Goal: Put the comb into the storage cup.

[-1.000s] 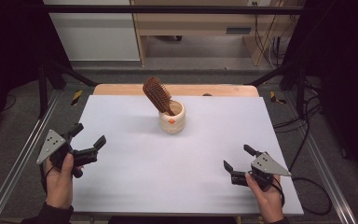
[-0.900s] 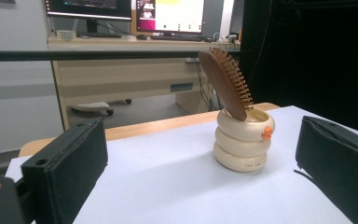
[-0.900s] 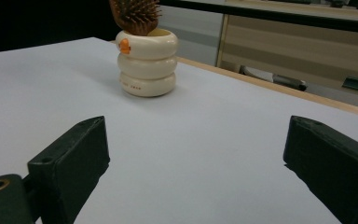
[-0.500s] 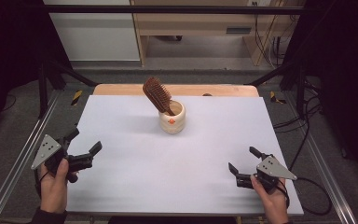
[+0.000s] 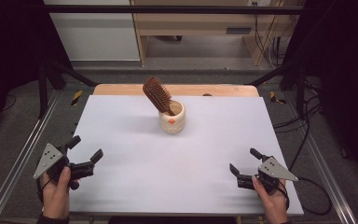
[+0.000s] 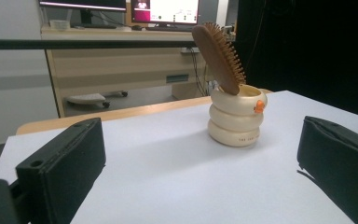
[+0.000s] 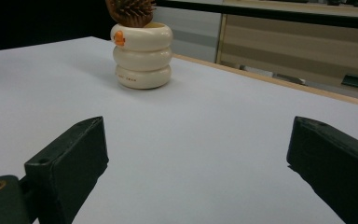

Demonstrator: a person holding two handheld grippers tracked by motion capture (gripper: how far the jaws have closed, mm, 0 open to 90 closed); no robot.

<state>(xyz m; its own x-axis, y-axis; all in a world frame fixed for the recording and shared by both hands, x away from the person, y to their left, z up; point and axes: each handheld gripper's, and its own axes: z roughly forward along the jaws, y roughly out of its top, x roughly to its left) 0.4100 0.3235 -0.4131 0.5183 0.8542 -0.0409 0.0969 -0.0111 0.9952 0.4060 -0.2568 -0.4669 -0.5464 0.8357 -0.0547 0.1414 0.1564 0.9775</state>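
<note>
A cream ribbed cup [image 5: 172, 119] [image 6: 237, 117] [image 7: 142, 56] with a small orange mark stands upright at the middle back of the white table [image 5: 177, 158]. A brown wooden hairbrush [image 5: 157, 94] [image 6: 219, 52] [image 7: 130, 11] leans in it, bristle head up and tilted left. My left gripper [image 5: 85, 151] [image 6: 200, 177] is open near the table's front left corner, nothing between its jaws. My right gripper [image 5: 244, 162] [image 7: 198, 172] is open near the front right edge, also holding nothing. Both point toward the cup from well short of it.
A wooden strip [image 5: 121, 89] borders the table's far edge. Metal rails [image 5: 23, 154] run along both sides, with cables [image 5: 307, 135] on the floor to the right. A light wood cabinet [image 6: 121, 70] stands beyond the table.
Both hands have drawn back toward the table's near edge, the left gripper also sliding outward to the left corner. The cup and hairbrush have not moved.
</note>
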